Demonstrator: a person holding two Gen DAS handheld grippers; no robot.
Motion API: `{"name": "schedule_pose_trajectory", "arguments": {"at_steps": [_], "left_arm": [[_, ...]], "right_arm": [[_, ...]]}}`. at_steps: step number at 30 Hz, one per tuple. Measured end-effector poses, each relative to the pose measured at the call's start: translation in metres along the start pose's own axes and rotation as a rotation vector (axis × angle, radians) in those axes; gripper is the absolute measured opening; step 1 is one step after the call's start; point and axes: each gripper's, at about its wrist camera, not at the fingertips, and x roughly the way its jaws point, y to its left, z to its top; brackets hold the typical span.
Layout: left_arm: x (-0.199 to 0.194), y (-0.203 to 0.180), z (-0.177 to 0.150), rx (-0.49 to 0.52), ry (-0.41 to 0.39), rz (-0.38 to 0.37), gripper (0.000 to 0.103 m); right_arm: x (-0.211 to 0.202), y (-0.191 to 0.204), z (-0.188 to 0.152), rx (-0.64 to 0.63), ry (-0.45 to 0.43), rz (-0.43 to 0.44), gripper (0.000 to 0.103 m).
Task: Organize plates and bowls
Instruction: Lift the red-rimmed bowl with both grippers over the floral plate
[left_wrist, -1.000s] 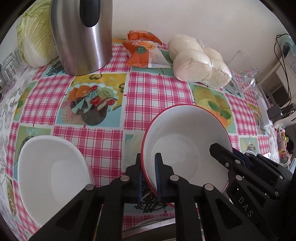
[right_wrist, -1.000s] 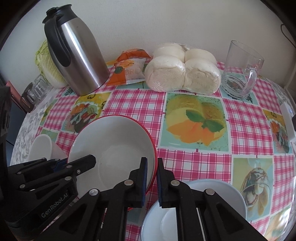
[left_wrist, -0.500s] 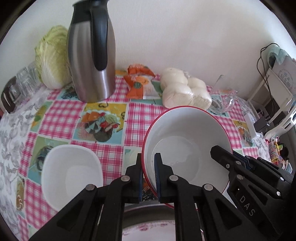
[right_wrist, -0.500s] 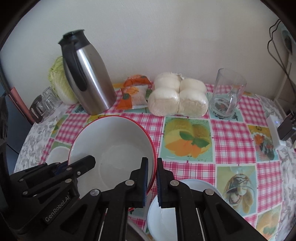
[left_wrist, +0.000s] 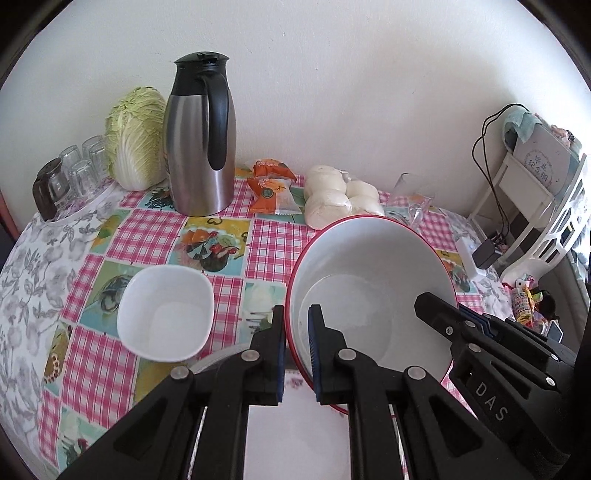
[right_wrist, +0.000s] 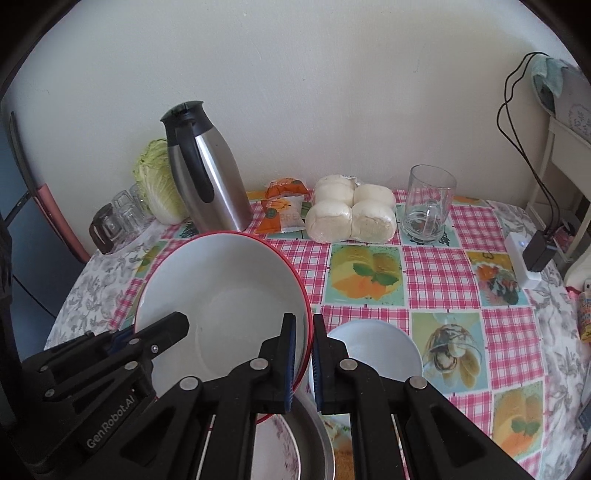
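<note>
Up top, red-rimmed bowl, empty

Flowered plate mostly behind tools, perhaps metal-rimmed.

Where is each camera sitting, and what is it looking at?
Left wrist: rides the left gripper, looking down at the table; its fingers pinch the red-rimmed bowl, the right gripper opposite.
Right wrist: rides the right gripper, pinching the bowl's other rim.
Both show the bowl, thermos and buns.
</note>
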Motion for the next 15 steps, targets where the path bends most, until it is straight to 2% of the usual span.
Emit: {"name": "schedule_pose_trajectory", "arguments": {"at_steps": [15], "left_arm": [[-0.05, 0.009, -0.046, -0.025, -0.029, 0.009, 0.011]], "right_arm": [[-0.048, 0.017, -0.044, 0.017, -0.01, 0.044, 0.009]]}}
